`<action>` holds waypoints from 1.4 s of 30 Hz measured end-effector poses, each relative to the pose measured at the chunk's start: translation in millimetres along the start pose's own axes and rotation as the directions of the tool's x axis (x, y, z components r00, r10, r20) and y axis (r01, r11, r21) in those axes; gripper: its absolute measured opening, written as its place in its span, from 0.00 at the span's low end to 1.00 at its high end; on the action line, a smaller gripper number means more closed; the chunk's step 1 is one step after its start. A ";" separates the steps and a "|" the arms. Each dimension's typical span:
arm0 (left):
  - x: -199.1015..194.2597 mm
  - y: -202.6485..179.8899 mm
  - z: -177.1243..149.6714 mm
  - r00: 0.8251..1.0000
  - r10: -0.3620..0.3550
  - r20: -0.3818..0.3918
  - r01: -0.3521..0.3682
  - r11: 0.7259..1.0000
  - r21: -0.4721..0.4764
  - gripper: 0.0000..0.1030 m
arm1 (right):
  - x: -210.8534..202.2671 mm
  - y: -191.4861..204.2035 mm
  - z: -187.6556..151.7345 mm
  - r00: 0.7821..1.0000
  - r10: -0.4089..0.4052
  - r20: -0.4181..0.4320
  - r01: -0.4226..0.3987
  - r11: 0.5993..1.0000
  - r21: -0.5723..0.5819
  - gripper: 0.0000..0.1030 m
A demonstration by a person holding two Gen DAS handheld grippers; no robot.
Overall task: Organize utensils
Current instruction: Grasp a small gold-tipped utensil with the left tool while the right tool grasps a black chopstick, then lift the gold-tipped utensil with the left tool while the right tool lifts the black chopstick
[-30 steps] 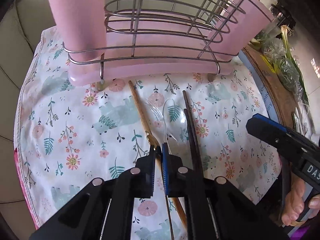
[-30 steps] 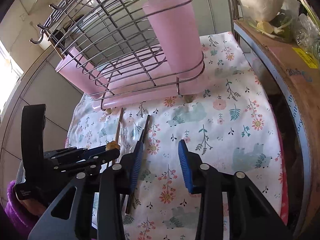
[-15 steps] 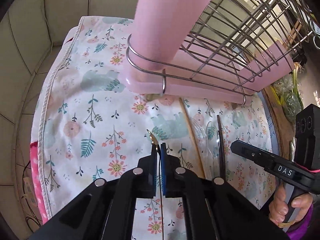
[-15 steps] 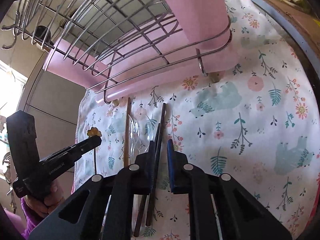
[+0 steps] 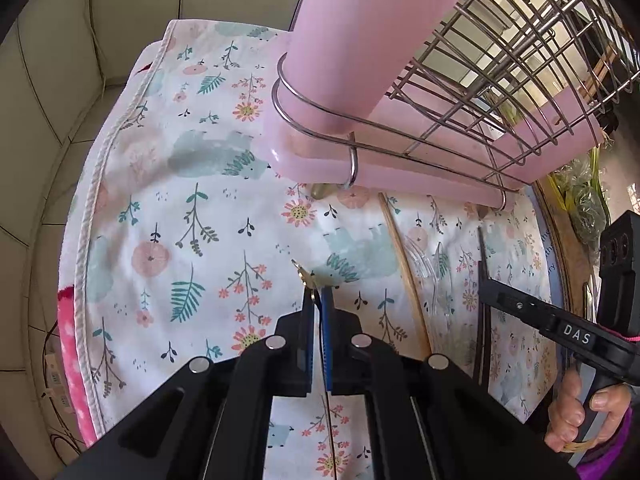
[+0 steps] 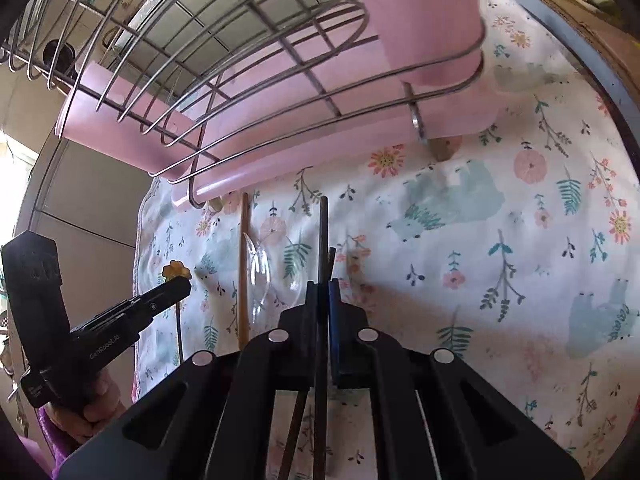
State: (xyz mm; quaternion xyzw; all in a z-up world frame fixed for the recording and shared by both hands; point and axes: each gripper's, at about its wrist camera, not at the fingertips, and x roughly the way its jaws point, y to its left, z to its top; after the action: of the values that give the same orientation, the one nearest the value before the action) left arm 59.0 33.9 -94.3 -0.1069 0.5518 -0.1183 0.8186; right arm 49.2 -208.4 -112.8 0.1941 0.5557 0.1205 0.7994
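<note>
Now both claws grip utensils above the floral cloth [image 5: 168, 216].
Left claw [image 5: 317, 300] pinches a thin flower-topped pick [image 5: 303, 274]; right claw [image 6: 323, 292], just closed, clamps dark chopsticks [image 6: 323, 232].

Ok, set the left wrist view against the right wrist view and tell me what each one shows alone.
Left wrist only: the flower-topped pick's thin stem clamped inside the left gripper, and the right hand. Right wrist only: two dark chopsticks clamped inside the right gripper, and the left hand. Both: pink cup, wire rack, floral cloth, wooden chopstick, clear plastic cutlery.
</note>
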 end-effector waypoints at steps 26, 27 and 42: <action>19.2 -2.6 21.3 0.989 0.040 -0.139 -0.038 0.999 0.014 0.05 | -21.9 -41.1 13.1 0.991 -0.121 -0.050 0.122 0.992 0.018 0.09; 19.5 -3.2 21.9 0.989 0.043 -0.144 -0.041 0.999 0.017 0.05 | -20.8 -39.8 15.5 0.991 -0.123 -0.052 0.124 0.992 0.015 0.11; -27.1 -10.8 7.9 0.997 0.009 0.079 -0.010 1.000 0.010 0.03 | -36.1 -39.9 1.8 0.993 -0.087 0.074 0.088 0.996 -0.004 0.05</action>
State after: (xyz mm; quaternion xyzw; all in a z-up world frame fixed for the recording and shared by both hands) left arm 55.7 32.4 -64.3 -0.1047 0.5188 -0.1131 0.8409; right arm 37.2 -259.2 -99.5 0.1708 0.5333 0.0802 0.8246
